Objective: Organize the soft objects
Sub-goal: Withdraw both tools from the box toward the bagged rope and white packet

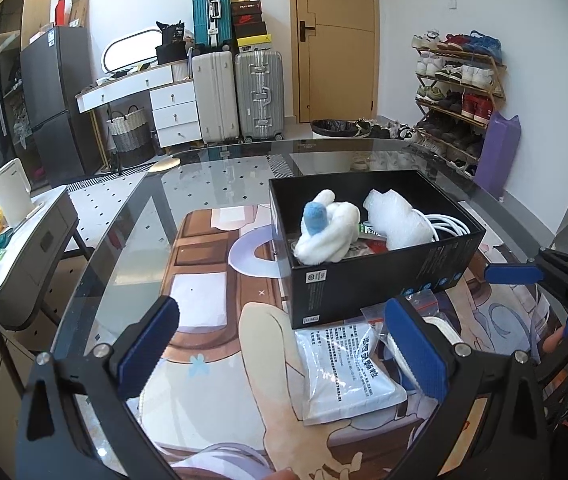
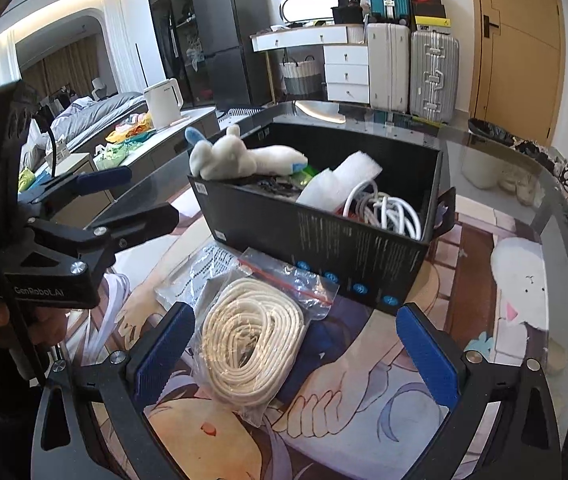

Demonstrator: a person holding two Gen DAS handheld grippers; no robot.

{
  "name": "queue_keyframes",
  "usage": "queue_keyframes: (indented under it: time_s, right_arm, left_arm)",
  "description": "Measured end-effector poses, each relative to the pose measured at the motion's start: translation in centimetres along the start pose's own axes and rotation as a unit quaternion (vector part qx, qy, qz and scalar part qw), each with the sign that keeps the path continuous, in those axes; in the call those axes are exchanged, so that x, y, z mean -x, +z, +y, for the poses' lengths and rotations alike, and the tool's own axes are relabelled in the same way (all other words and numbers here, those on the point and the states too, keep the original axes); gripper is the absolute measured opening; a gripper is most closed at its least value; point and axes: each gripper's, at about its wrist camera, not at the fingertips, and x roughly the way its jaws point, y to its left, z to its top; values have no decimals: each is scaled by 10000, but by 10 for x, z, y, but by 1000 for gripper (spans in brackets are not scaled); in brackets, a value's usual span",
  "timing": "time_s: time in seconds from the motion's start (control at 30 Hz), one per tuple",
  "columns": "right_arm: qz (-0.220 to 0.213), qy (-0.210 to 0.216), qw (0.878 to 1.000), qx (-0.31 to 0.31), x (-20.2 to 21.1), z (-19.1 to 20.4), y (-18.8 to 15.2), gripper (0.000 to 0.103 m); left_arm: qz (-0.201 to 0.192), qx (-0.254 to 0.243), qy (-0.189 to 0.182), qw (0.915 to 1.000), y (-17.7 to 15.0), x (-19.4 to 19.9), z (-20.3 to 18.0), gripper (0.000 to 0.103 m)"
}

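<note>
Desk of clear glass (image 1: 132,216) over a cartoon-printed mat carries everything here. Near its middle sits an open black cardboard box (image 2: 348,248), already holding a white plush toy with a blue tip (image 1: 324,228), a roll of white foam wrap (image 1: 398,216) and a coil of white cable (image 2: 388,210).

Just in front of the box, on the mat, lies a clear zip bag holding a coil of cream cotton rope (image 2: 250,336). It partly overlaps a flat white plastic pouch printed with black text (image 1: 342,372).

The right gripper (image 2: 292,350) hangs over the rope bag with its blue pads spread wide either side of it, holding nothing. The left gripper (image 1: 284,354) is likewise wide open and empty, with the pouch just ahead of it.

The rope bag looks light and squashy, and its glossy film is likely slippery and prone to crumpling. Closing across the thick middle of the coil should give the firmest hold; pinching film alone at a corner may let it slide. The pouch seems limp and thin, and probably best taken at an edge.
</note>
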Motion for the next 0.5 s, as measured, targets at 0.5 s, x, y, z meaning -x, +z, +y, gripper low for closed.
queue_keyframes:
  time_s: [0.5]
  right_arm:
    - [313,113,9994,-49,-21,5,-6,102]
  left_arm:
    - [235,-5,35,9997,-5,-11,4,103]
